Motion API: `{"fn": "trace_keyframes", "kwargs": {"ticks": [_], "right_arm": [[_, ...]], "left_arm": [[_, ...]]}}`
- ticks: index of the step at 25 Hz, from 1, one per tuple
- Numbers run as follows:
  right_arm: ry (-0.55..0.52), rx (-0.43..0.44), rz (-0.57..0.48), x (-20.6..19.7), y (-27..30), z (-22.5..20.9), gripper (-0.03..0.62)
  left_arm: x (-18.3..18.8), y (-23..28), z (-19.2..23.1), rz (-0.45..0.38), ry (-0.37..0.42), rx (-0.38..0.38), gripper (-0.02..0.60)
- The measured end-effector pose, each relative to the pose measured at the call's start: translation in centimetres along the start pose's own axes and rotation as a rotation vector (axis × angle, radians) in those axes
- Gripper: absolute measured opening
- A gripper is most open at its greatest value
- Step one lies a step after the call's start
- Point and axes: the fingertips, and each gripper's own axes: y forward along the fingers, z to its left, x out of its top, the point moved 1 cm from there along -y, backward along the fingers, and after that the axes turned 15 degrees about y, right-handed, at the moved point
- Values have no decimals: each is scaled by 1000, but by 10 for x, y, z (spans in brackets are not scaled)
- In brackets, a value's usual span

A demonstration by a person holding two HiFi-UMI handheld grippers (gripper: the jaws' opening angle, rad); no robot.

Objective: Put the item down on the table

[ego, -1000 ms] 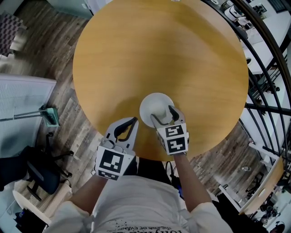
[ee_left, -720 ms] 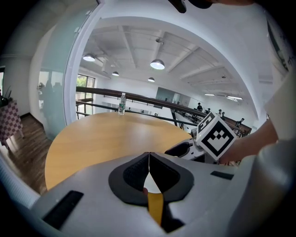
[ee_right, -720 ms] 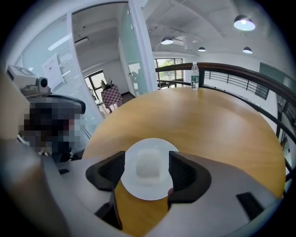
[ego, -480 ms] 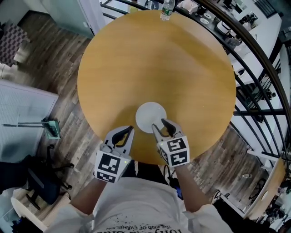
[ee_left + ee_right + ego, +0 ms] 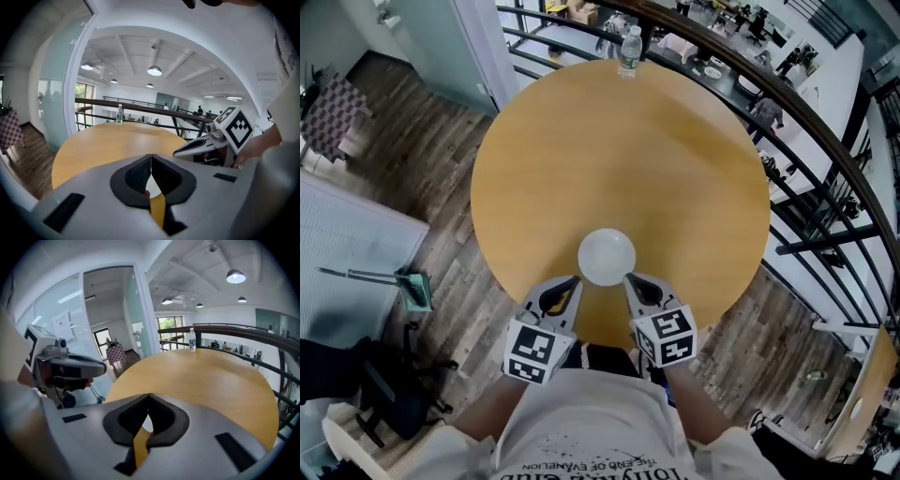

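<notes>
A white round dish-like item [image 5: 606,257] rests on the round wooden table [image 5: 675,159], close to its near edge. My left gripper [image 5: 575,279] sits just short of the item at its lower left, jaws shut and empty. At the item's lower right, my right gripper [image 5: 628,277] is also shut with nothing in it. Neither gripper touches the item. In the left gripper view the closed tips [image 5: 151,155] point across the table, with the right gripper [image 5: 192,149] alongside. The right gripper view shows its tips [image 5: 148,394] together and the left gripper [image 5: 96,365] beside them.
A water bottle [image 5: 630,49] stands at the table's far edge, also seen as the bottle [image 5: 120,115] and bottle [image 5: 191,340]. A dark railing [image 5: 825,122] curves behind and to the right of the table. A dustpan [image 5: 414,289] lies on the wood floor at left.
The right gripper, which was on the white item a second ago, has come off it and drawn back toward me. Both grippers now sit at the table's near edge.
</notes>
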Motion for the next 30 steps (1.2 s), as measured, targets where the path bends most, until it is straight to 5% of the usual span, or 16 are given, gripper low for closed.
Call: {"fn": "trace_keyframes", "kwargs": {"ticks": [30], "right_arm": [[21,11,-74,3,-45,10,25]], "left_arm": [[14,-29,-19,-19,-11,52,25]]}}
